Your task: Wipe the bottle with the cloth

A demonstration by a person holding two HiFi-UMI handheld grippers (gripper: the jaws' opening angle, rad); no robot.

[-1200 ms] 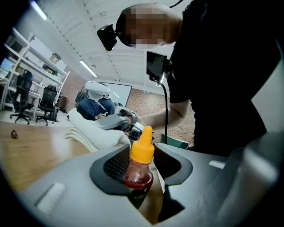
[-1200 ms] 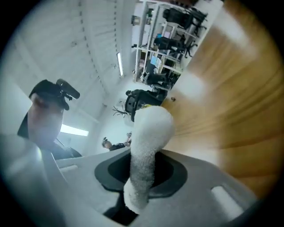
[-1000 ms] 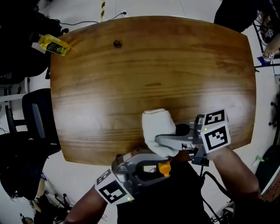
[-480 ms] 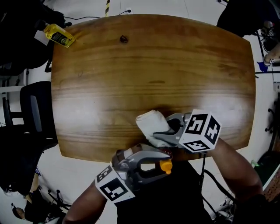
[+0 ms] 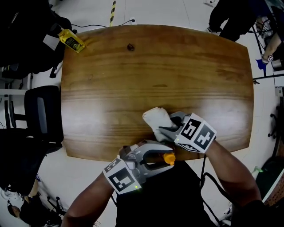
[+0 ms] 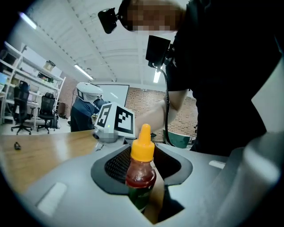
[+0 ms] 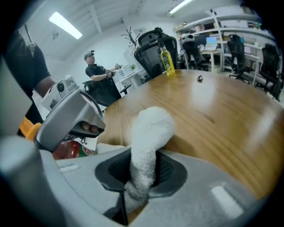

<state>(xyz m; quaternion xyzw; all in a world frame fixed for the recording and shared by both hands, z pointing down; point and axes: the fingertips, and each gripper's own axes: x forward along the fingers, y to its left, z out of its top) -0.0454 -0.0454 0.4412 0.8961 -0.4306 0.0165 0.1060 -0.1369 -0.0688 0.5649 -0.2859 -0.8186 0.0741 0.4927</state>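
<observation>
Wood table, with bottle and cloth both gripped at its near edge

Warm brown grain and a soft sheen are seen across the broad table (image 5: 177, 66), which is bare over most of its top. A yellow bottle (image 5: 73, 41) is laid at the far left corner, and a small dark object (image 5: 130, 46) is seen near the far edge. A pale floor (image 5: 88, 177) surrounds the table, with cables (image 5: 95, 23) trailing along it and a strip of striped tape (image 5: 112, 8) beyond. A black chair (image 5: 42, 115) is drawn up at the left side. Shelving (image 6: 26, 66) and office chairs (image 6: 33, 111) are lined along a wall, long ceiling lights (image 7: 66, 24) are lit, and a person (image 7: 95, 73) is stood past the far end.

The bottle (image 6: 141, 170), red-filled with an orange cap, is clamped upright between the jaws of the left gripper (image 5: 165, 157), just off the near table edge. The white cloth (image 7: 148, 146) is pinched in the closed jaws of the right gripper (image 5: 165, 129) and is held over the near edge, just beside the bottle; whether the two touch cannot be told
</observation>
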